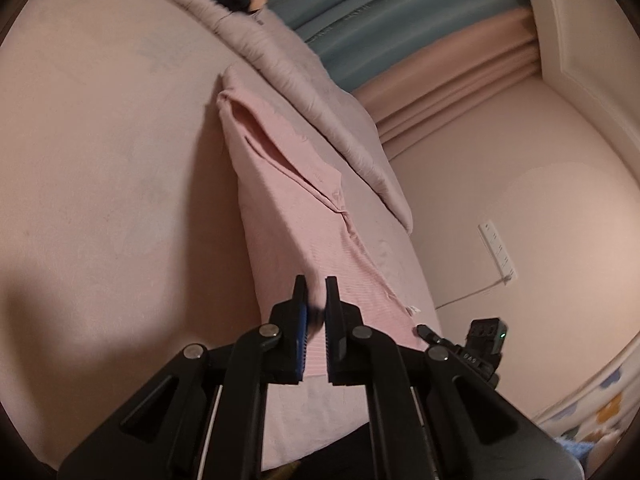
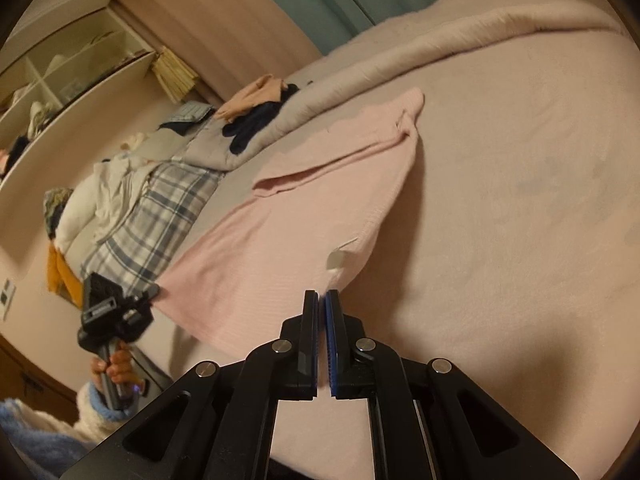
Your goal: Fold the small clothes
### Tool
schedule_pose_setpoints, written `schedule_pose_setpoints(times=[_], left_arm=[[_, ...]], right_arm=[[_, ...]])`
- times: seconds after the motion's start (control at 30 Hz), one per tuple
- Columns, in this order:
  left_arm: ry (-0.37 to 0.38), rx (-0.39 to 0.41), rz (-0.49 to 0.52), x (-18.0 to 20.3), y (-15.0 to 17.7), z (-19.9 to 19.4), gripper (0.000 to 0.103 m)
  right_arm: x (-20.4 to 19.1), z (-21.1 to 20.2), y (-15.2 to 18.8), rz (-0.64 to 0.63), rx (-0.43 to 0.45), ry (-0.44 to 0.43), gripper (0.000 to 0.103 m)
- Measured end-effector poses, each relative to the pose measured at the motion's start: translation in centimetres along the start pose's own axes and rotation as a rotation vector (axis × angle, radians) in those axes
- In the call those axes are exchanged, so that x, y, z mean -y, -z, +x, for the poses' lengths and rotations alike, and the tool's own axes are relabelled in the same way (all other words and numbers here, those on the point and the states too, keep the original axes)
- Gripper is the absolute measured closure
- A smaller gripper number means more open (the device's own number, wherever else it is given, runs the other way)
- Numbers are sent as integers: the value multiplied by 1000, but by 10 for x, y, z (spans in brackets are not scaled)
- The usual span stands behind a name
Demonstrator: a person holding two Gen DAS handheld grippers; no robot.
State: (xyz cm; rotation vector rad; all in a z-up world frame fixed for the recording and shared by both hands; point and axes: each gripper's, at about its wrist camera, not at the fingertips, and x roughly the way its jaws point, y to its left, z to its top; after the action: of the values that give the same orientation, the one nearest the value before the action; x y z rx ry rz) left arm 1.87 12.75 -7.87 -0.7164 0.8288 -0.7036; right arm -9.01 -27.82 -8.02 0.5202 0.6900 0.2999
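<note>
A pink knit garment (image 1: 304, 224) lies stretched along the pale pink bed (image 1: 100, 160), sleeve folded over its body. My left gripper (image 1: 316, 286) is shut on the garment's near hem corner, with fabric between the pads. In the right wrist view the same garment (image 2: 288, 224) spreads out ahead. My right gripper (image 2: 321, 296) is shut on its other hem corner, near a small white tag (image 2: 346, 245). The left gripper (image 2: 154, 292) shows at the garment's left corner, held by a hand. The right gripper's body (image 1: 480, 344) shows at the right in the left wrist view.
A rolled grey-pink blanket (image 2: 420, 44) runs along the far side of the bed (image 2: 520, 200). Dark and peach clothes (image 2: 256, 112), a plaid cloth (image 2: 168, 216) and white laundry (image 2: 108, 196) lie piled to the left. Shelves (image 2: 60, 80) stand behind. A wall outlet (image 1: 497, 252) is on the right.
</note>
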Motion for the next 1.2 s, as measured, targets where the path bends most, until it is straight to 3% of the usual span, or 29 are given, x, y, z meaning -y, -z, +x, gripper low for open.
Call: schedule_pose_setpoints(times=[0.17,0.27,0.3,0.37,0.43,0.53,0.67,0.8,0.83,0.87,0.93,1.07,1.2], left_arm=[[-90,-32,-29,-19,-2,18,98],[-136,-36,-110,-43,1,17,99],[-161,-19,-132,-51,1,13,95],[-187,-6,-153,-60,1,8,93],[-181,-12,-192,-73,-2,7,90],[-197,-36,-229,-88,-4,13,87],[-163,-87,-268,-97,-1,24,76],[-145,-108,-242,-90,-2,31,78],[-145,-109,-234,-88,-2,32,78],[-145,-114,-231,-86,-2,33,82],[-156,-120,-220,-83,-2,35,92],[-106,-94,-191,-68,-4,26,95],[35,12,-163,-46,-16,7,97]], right_arm=[[13,14,1,17,-38,70,101],[30,24,5,93,-68,105,98],[33,25,6,112,-70,89,95],[36,22,6,117,-69,91,61],[39,22,6,121,-79,123,52],[47,31,6,154,-124,130,52],[51,40,9,168,-167,132,52],[47,47,7,140,-208,116,53],[44,50,7,115,-218,121,64],[40,54,7,90,-228,126,82],[40,64,8,82,-252,116,95],[38,58,7,92,-217,63,96],[24,29,-3,81,-114,-73,96]])
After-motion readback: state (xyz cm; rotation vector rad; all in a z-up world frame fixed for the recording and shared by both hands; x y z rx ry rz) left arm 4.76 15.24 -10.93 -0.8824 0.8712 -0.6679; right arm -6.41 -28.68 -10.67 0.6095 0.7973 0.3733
